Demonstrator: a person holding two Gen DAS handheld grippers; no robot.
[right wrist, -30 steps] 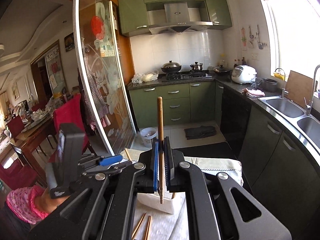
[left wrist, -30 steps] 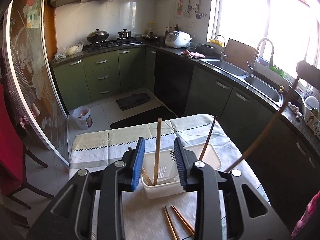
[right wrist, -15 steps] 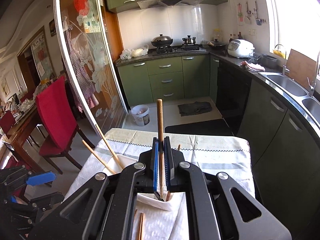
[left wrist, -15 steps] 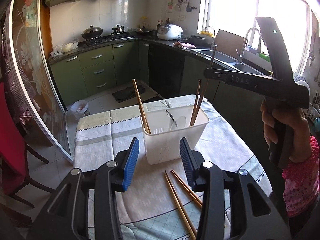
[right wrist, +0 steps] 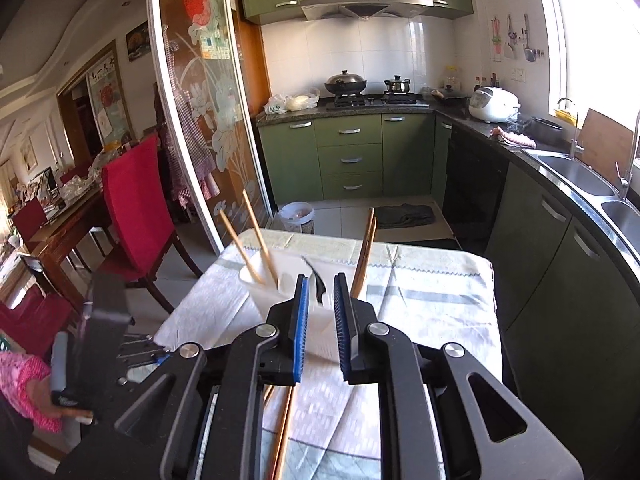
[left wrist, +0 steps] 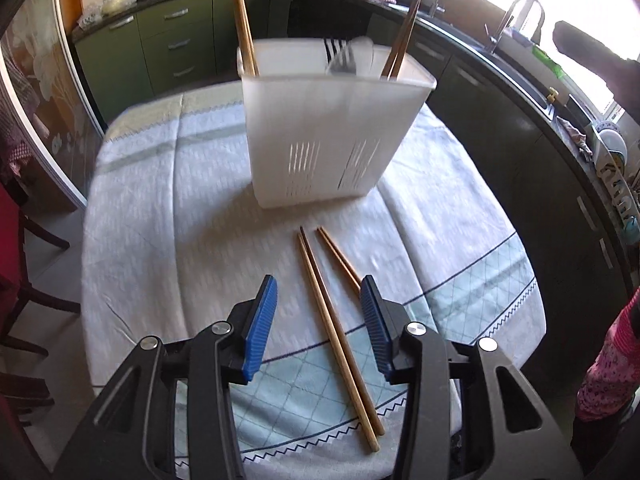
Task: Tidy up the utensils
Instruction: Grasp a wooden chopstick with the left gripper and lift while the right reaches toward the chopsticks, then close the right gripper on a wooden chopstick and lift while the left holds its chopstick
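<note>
A white slotted utensil holder [left wrist: 320, 136] stands on the clothed table [left wrist: 160, 200]. It holds chopsticks at its left end [left wrist: 242, 20] and right end [left wrist: 404, 28], plus a fork [left wrist: 344, 64]. Two loose chopsticks [left wrist: 332, 320] lie on the cloth in front of it. My left gripper [left wrist: 319, 288] hangs open just above them, a finger on either side. My right gripper [right wrist: 321, 280] sits near the holder [right wrist: 260, 292]; its jaws are opening with nothing between them. The two pairs stand in the holder to its left [right wrist: 256, 240] and right [right wrist: 366, 248].
A dark counter with a steel sink [right wrist: 576, 172] runs along the right of the table. A red chair [right wrist: 136, 200] and a glass sliding door [right wrist: 200, 120] are on the left. The table's near edge lies just below my grippers.
My left gripper dropped and tilted down over the loose chopsticks. My right gripper sank, and the chopstick it clamped is gone from between its parted jaws.
</note>
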